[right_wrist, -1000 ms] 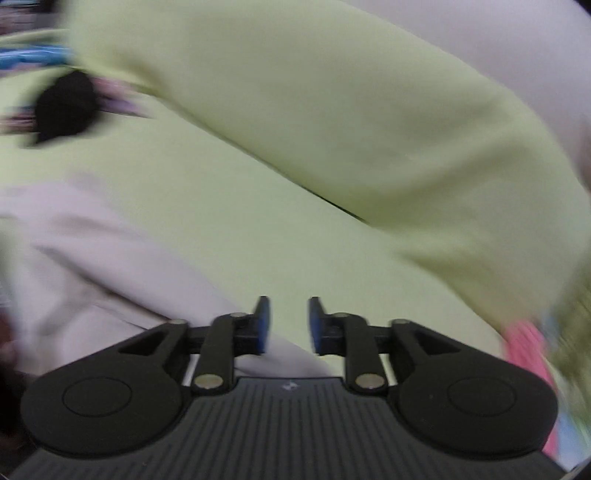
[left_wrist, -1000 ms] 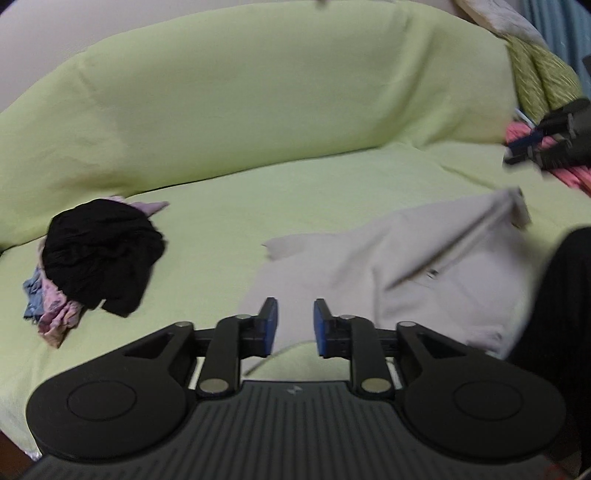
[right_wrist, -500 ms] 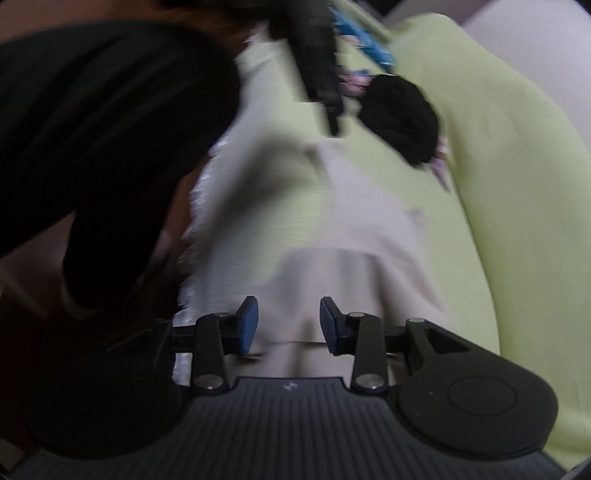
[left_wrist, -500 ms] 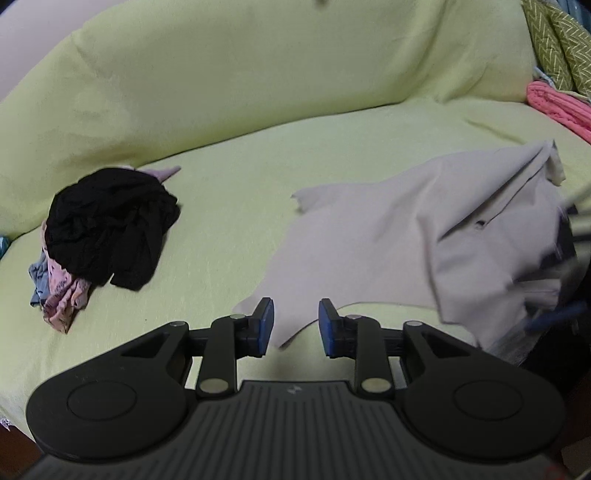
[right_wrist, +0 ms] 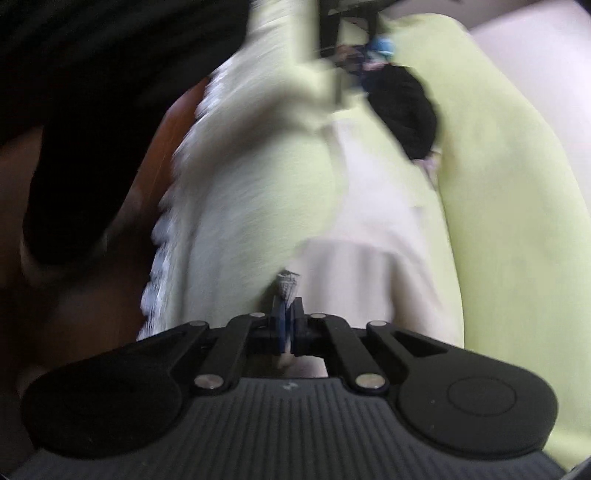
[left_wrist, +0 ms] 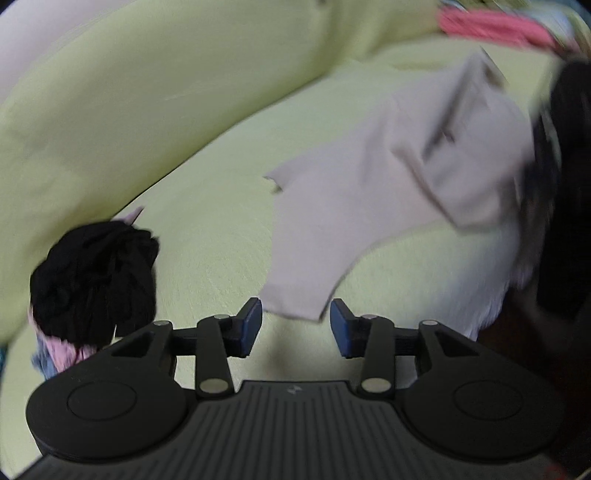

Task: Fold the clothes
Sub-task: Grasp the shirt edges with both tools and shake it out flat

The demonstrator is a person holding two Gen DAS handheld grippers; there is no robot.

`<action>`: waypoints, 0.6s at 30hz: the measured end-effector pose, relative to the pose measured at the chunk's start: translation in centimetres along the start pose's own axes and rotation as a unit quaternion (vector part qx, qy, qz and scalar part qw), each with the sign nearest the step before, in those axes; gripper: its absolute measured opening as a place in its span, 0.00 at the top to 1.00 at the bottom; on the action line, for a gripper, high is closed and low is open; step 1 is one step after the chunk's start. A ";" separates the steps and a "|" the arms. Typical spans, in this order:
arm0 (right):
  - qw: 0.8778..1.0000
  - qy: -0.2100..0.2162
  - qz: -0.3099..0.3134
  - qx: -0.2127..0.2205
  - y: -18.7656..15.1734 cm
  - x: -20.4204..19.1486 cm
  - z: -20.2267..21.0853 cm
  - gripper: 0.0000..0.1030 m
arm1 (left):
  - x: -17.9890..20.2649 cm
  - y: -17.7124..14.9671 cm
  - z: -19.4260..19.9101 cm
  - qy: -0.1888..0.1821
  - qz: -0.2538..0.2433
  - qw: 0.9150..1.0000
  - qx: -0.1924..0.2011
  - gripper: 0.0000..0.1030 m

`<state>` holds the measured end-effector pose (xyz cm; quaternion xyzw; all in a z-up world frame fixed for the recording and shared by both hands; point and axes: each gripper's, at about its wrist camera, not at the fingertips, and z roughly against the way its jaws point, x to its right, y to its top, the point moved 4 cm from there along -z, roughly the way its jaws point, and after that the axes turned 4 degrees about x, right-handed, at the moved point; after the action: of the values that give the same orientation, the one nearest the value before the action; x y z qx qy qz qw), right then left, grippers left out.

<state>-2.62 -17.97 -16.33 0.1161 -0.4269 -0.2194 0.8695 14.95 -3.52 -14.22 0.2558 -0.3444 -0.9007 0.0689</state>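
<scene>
A pale beige shirt (left_wrist: 369,192) lies spread on the yellow-green sofa seat (left_wrist: 214,236). My left gripper (left_wrist: 295,325) is open, its jaws on either side of the shirt's near corner, just above the seat. In the blurred right wrist view the same shirt (right_wrist: 373,236) stretches away from me. My right gripper (right_wrist: 286,325) is shut on an edge of the shirt, and a ribbed bit of fabric pokes out past the pads.
A heap of black, pink and blue clothes (left_wrist: 92,277) lies at the left of the seat and shows far off in the right wrist view (right_wrist: 402,107). Pink clothes (left_wrist: 491,22) lie at the back right. The person's dark sleeve (left_wrist: 569,184) is at the right.
My left gripper has opened wider and moved down over the shirt's near corner. My right gripper was open and has shut on the shirt's edge.
</scene>
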 end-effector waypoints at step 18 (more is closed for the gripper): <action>0.991 -0.113 -0.060 0.022 -0.7 9.9 4.7 1.00 | 3.4 -1.1 -3.0 -0.008 -0.409 0.912 0.035 0.88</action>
<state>-1.18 -23.40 -6.90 0.1351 -0.5197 -0.2738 0.7979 13.60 -5.48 -18.21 0.3691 -0.2419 -0.8393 -0.3174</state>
